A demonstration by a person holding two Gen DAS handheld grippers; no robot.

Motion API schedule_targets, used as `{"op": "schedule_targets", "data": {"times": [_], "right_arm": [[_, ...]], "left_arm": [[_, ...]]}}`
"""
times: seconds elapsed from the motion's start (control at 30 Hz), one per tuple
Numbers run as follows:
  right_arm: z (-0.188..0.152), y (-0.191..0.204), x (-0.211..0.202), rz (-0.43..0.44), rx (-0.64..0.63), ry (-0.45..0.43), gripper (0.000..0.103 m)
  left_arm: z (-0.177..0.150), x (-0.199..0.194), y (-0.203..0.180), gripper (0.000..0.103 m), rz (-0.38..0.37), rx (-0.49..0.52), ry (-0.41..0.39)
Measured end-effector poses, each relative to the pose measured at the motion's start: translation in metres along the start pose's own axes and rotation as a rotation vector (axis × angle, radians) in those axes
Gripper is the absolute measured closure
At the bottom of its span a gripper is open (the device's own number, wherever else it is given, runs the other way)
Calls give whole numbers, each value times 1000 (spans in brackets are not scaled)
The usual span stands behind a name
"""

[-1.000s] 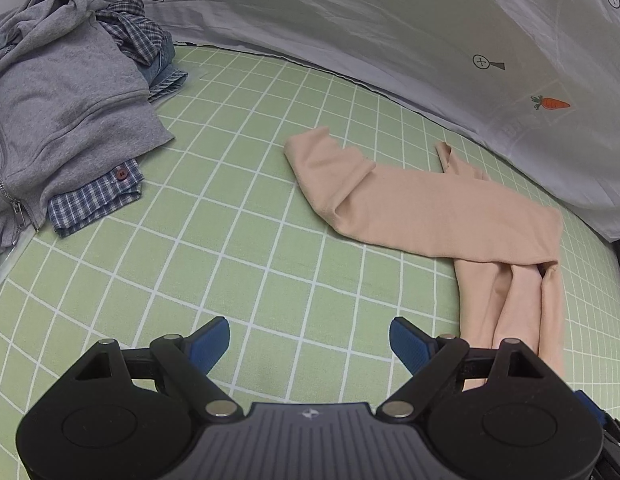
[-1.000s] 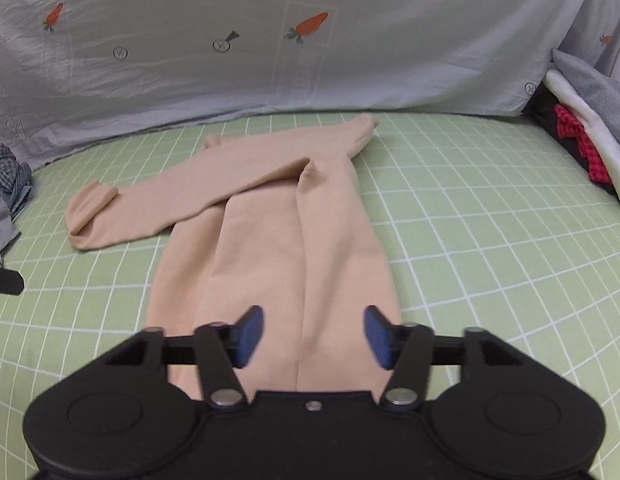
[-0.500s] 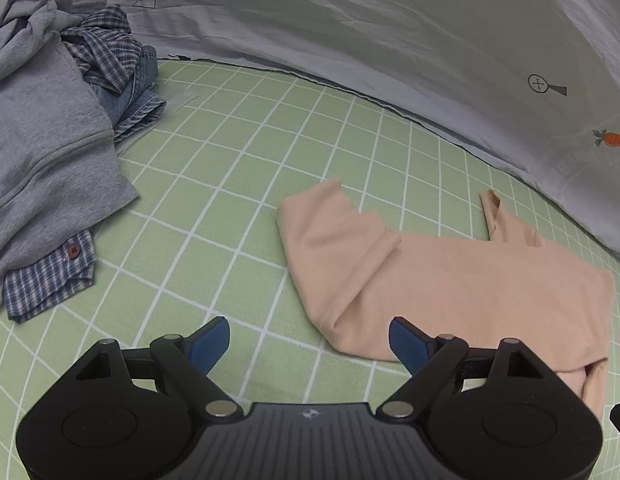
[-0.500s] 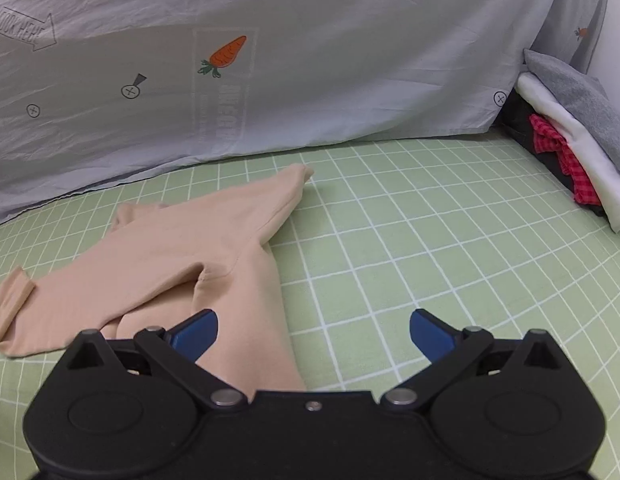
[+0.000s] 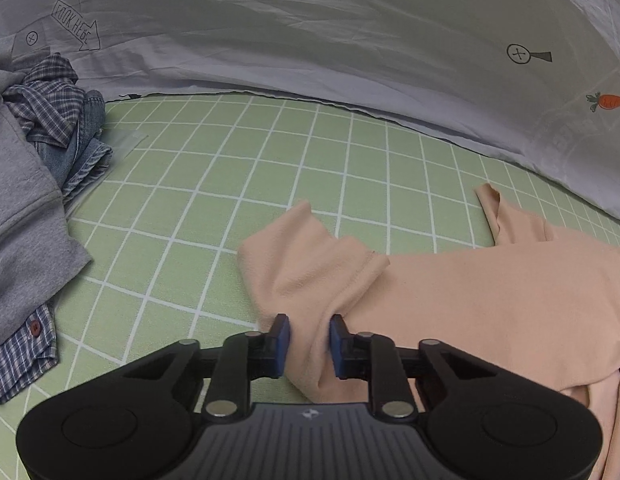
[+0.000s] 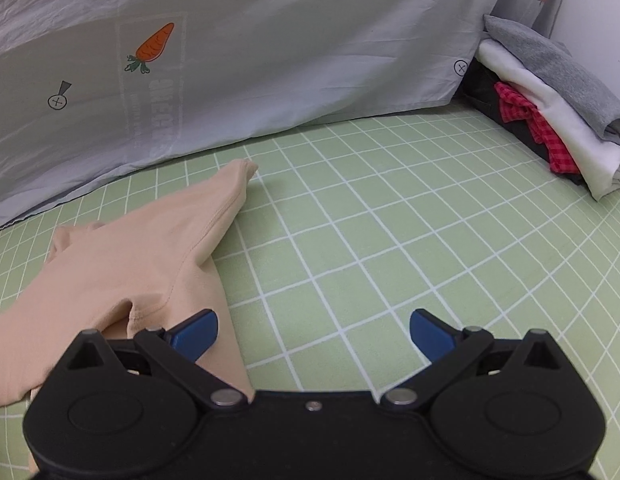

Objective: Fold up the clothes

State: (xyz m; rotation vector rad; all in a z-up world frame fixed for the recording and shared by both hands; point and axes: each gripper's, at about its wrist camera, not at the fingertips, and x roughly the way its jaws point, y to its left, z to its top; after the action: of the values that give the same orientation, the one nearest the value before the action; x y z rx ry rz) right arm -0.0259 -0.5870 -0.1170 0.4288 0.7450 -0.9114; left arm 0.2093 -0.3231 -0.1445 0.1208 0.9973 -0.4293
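Note:
A peach long-sleeved garment (image 5: 450, 292) lies on the green grid mat (image 5: 229, 184). In the left wrist view my left gripper (image 5: 309, 345) has its blue pads pinched on a raised fold of the garment's sleeve near the cuff. In the right wrist view the same peach garment (image 6: 121, 264) lies at the left, its other sleeve reaching toward the back. My right gripper (image 6: 312, 330) stands open just above the mat, its left pad over the garment's edge and bare mat between its fingers.
A heap of unfolded clothes, with a grey hoodie (image 5: 17, 232) and plaid shirt (image 5: 45, 104), lies at the left. A stack of folded clothes (image 6: 550, 92) sits at the far right. A grey printed sheet (image 6: 269, 48) hangs along the back edge.
My left gripper moved forward over the sleeve and shut on its fold. My right gripper swung right along the garment and opened wider, its view now showing mostly bare mat.

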Motion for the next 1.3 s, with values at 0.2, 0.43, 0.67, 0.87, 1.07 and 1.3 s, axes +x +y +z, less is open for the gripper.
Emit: {"op": "schedule_targets", "data": {"times": [0.2, 0.43, 0.67, 0.87, 1.07, 1.3], "right_arm": [[2, -11, -27, 17, 37, -40, 0], [-5, -33, -76, 52, 72, -102, 0], [-27, -66, -115, 59, 124, -132, 0], [-39, -84, -119, 49, 206, -108, 0], [-30, -57, -108, 110, 151, -126, 0], [-31, 6, -87, 272, -81, -33, 1]], "left_arm": [[-13, -51, -29, 100, -129, 58, -78], [-27, -110, -63, 100, -280, 125, -168], [-65, -151, -112, 98, -368, 333, -165], [-81, -157, -117, 52, -373, 392, -138], [-67, -146, -92, 35, -307, 298, -129], [-60, -122, -62, 33, -231, 196, -76]]}}
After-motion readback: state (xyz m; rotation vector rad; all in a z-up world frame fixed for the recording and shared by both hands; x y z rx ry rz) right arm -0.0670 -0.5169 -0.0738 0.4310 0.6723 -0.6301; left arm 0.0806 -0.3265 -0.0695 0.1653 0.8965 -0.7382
